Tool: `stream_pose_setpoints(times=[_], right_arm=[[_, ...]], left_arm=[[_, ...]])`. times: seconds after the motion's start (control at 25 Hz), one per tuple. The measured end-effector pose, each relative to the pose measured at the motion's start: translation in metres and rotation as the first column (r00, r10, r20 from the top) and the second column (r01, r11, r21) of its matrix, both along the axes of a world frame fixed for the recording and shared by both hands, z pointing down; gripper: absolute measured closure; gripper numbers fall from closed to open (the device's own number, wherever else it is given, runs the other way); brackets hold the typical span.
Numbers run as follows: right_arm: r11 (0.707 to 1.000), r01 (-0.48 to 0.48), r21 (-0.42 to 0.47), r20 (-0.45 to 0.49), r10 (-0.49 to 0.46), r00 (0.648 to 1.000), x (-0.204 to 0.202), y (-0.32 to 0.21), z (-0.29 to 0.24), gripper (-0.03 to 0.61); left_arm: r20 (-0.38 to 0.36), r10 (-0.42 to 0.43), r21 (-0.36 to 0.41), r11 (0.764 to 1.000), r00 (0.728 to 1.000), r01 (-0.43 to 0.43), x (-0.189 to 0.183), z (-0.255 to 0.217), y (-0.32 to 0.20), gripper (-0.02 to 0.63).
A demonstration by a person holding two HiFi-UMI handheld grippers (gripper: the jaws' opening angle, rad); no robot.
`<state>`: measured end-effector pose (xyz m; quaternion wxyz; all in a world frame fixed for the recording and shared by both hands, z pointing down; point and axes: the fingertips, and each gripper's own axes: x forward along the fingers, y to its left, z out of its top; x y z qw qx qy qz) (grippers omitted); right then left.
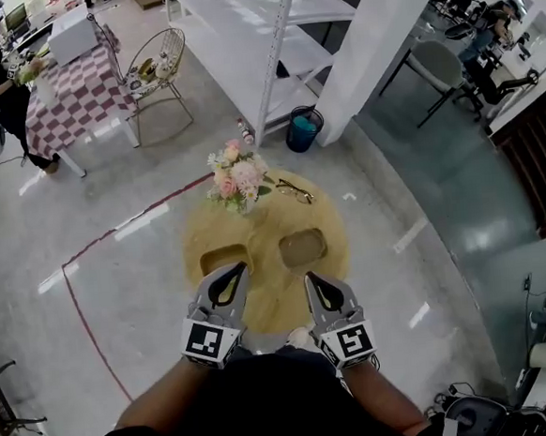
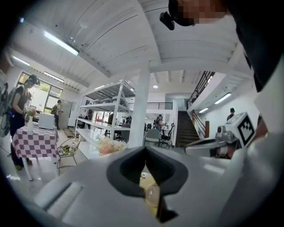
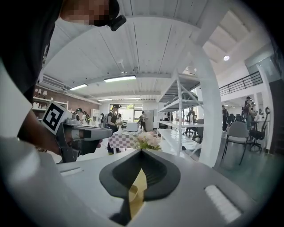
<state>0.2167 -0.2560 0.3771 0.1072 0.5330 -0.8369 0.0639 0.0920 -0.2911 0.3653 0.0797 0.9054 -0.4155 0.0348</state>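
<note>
Two hand-held grippers side by side, both jaw pairs closed
The left gripper (image 1: 243, 267) and right gripper (image 1: 308, 278) point forward, away from the person's chest, near each other but not touching. Each gripper's own view shows its two jaws meeting at the tips with nothing clamped between them. Behind the marker cubes, the left forearm (image 1: 165, 399) and right forearm (image 1: 389, 403) run back toward the body, angled outward
</note>
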Motion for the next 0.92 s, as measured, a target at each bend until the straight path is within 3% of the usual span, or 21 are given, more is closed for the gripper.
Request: stream_pose_setpoints(times=[0.6, 0.92], right_arm=[[0.992, -0.122, 0.018, 0.002, 0.122, 0.992, -0.008, 0.007, 0.003, 0.578], [0.989, -0.147, 0.006, 0.000, 0.147, 0.989, 0.014, 0.011, -0.003, 0.578]], left_arm=[[-0.022, 0.157, 0.002, 0.988, 0.987, -0.157, 0.005, 0.000, -0.004, 0.612], [-0.006, 0.153, -0.011, 0.988, 0.988, -0.153, 0.019, -0.005, -0.011, 0.612]])
